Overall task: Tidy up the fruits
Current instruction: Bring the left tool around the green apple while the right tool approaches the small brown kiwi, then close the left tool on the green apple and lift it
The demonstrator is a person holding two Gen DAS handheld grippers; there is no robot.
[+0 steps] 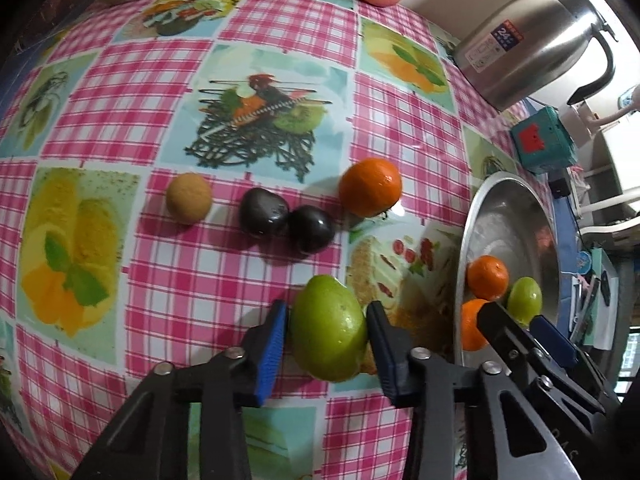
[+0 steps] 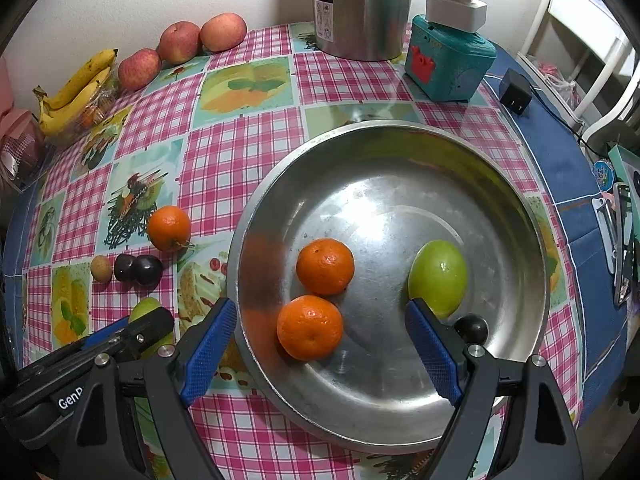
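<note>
Left claw [image 1: 326,336] | clamped on green fruit [image 1: 328,330] | right claw [image 2: 320,356] apart, over bowl [image 2: 400,136]

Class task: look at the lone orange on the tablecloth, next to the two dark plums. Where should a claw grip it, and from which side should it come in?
Grip the orange across its widest middle, coming down from above. It is round and sits free on the tablecloth. One dark plum lies close beside it, so set the fingers on the two sides clear of that plum.

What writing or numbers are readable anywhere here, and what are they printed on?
"24": label on the steel kettle; the small print beneath it is too small to read.
"GenR", cut off: left gripper, seen from the right wrist.
Blue round sticker at the table's edge: too blurred.
</note>
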